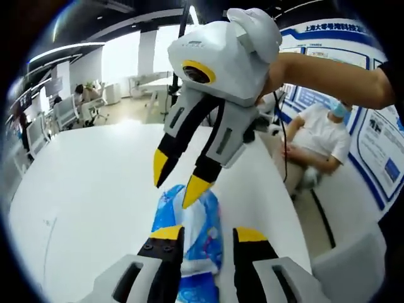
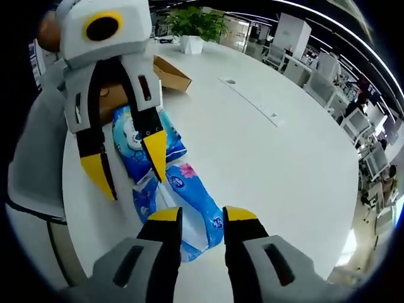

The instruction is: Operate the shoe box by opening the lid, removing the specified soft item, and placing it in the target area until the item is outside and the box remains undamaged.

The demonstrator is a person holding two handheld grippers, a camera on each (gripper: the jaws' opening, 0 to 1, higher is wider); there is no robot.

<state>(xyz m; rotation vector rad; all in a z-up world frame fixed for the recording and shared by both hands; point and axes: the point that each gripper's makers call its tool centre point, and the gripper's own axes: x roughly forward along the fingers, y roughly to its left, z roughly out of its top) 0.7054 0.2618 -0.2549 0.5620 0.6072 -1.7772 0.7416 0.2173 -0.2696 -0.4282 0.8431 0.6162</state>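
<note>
A blue and white soft tissue pack [image 1: 197,218] lies flat on the white round table [image 1: 95,189]. My left gripper [image 1: 208,235] stands open, its yellow-tipped jaws on either side of the pack's near end. My right gripper [image 1: 178,180] comes down from above, open, with one tip touching the pack's far end. In the right gripper view the pack [image 2: 183,189] runs between my right gripper's [image 2: 202,214] open jaws, and the left gripper [image 2: 126,170] straddles its other end. The brown cardboard shoe box [image 2: 169,72] sits behind with its lid open.
A potted plant [image 2: 196,25] stands at the table's far side. A grey chair [image 2: 31,158] is beside the table edge. A seated person in white [image 1: 322,136] is off the table's right side. Office desks lie beyond.
</note>
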